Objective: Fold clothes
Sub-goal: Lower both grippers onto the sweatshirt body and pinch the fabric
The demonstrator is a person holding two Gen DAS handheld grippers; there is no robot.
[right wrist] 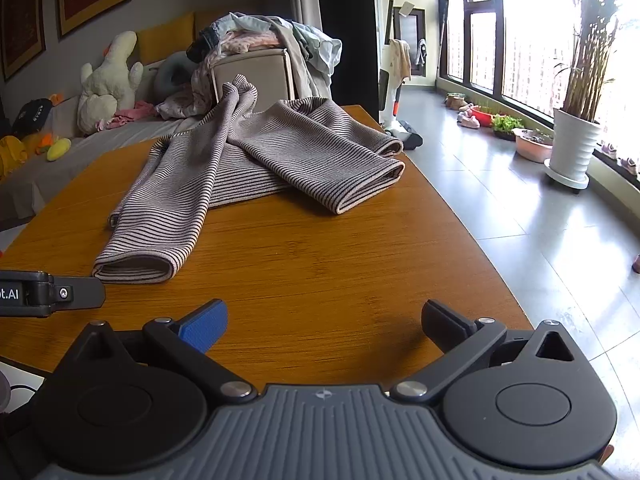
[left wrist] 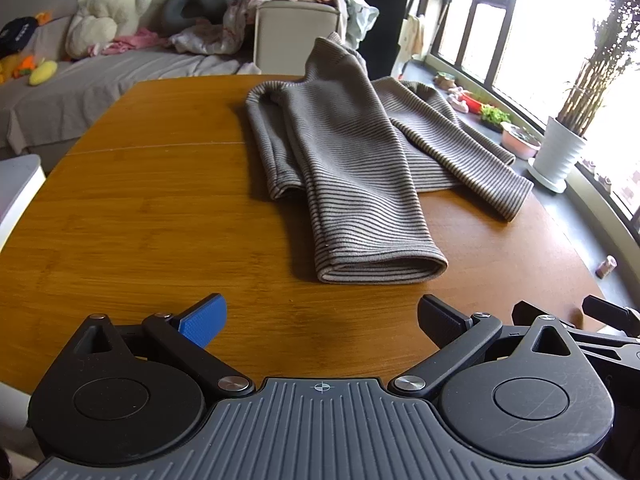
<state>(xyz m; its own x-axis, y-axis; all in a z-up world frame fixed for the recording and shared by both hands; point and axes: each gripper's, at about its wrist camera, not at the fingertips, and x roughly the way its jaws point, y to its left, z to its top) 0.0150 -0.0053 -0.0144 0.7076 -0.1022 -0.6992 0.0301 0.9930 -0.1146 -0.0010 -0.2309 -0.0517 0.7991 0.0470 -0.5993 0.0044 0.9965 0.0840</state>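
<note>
striped sweater (left wrist: pixel 352 168), sleeves crossed, on table (left wrist: pixel 160 208)

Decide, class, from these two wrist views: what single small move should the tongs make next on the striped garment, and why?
Probably reach the left tongs forward to the near cuff of the striped garment. Both left and right tongs are open, empty and short of the cloth, and that sleeve sprawls across the wooden table toward them, not yet folded in.
</note>
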